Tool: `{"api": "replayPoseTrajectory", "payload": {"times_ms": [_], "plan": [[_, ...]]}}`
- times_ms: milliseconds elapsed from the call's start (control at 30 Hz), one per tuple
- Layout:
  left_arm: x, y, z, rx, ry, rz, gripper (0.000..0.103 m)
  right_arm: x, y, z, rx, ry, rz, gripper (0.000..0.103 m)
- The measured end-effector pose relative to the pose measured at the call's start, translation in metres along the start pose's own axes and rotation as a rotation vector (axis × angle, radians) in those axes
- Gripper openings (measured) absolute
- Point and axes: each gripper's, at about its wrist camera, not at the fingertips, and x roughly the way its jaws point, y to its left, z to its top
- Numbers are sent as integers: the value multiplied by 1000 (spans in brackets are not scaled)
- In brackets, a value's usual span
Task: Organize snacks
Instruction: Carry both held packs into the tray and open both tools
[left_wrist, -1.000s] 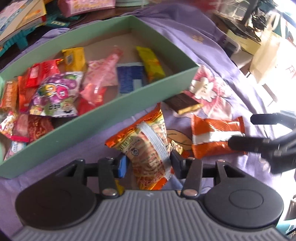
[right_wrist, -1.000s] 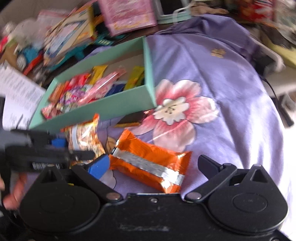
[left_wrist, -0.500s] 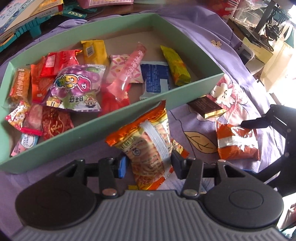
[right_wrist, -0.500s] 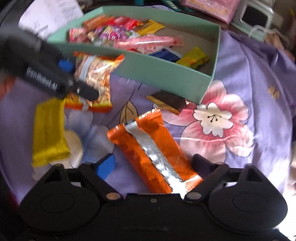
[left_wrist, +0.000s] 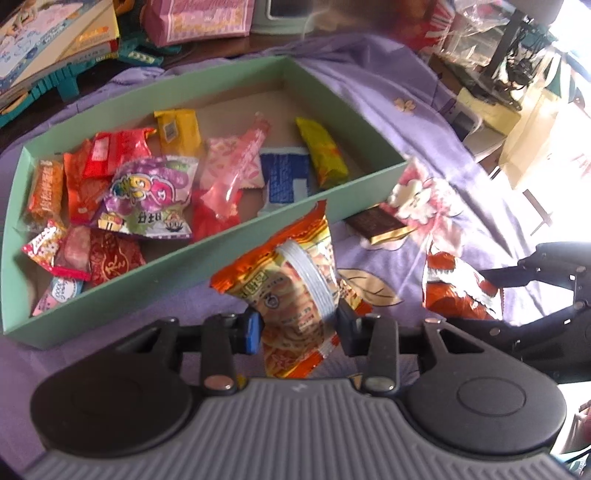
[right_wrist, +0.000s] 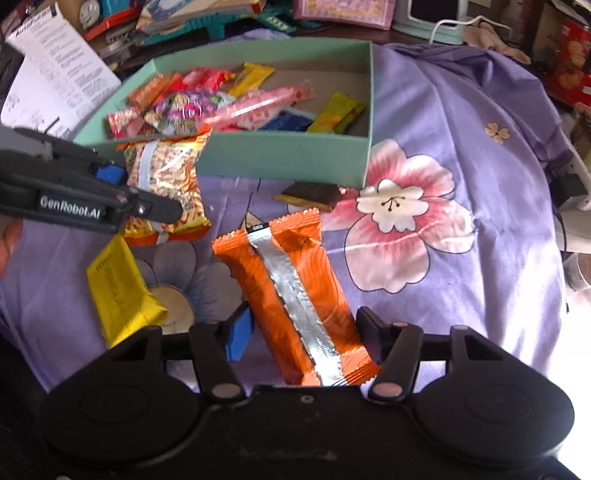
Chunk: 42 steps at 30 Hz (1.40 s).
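Note:
My left gripper (left_wrist: 295, 325) is shut on an orange noodle-snack packet (left_wrist: 291, 280), still closing on it, and holds it up in front of the green box's near wall (left_wrist: 207, 258). The box (right_wrist: 288, 155) holds several snacks. Seen from the right wrist view, the left gripper (right_wrist: 147, 192) carries that packet (right_wrist: 166, 173) beside the box. My right gripper (right_wrist: 303, 328) straddles an orange wafer packet with a silver seam (right_wrist: 295, 288) lying on the cloth. Its jaws are closing, with the pads near the packet's edges but not clearly pressing.
A dark chocolate bar (right_wrist: 310, 194) lies against the box's near wall, and a yellow packet (right_wrist: 122, 288) lies left of the wafer. A purple floral cloth (right_wrist: 461, 147) covers the table. Books, a paper sheet and clutter crowd the far edge (right_wrist: 62, 77).
The left gripper has risen a little with the noodle packet and come nearer the box. The right gripper's jaws have narrowed from wide open around the orange wafer packet, and its wrist has rolled.

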Motion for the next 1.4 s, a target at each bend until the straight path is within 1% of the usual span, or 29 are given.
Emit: {"api": "replayPoseTrajectory", "payload": {"times_ms": [133,300,400,567,667,767,900,1033,1233,1400], "plan": [[-17,-4,1,7,-40,-21,39,-22,1,7,25,-45,-8,59],[-36,-4,12,3,-89,-34,39,-38,-2,25,54,-97,-23,59],[-45,1,26,9,-123,-22,39,-45,-5,41,78,-131,-30,59],[-48,20,59,-6,-165,12,39,-38,-8,78,125,-170,-37,59],[-41,33,82,-15,-176,30,39,-30,-15,101,154,-188,-41,59],[-29,41,104,-4,-180,46,39,-16,-24,126,202,-200,-24,59],[-5,53,131,-12,-171,40,39,6,-31,164,242,-202,5,59],[21,62,149,-19,-155,44,39,31,-34,196,261,-195,3,59],[49,70,162,-27,-125,53,39,63,-34,222,265,-178,2,60],[63,76,169,-33,-112,52,39,76,-36,230,282,-172,6,60]]}}
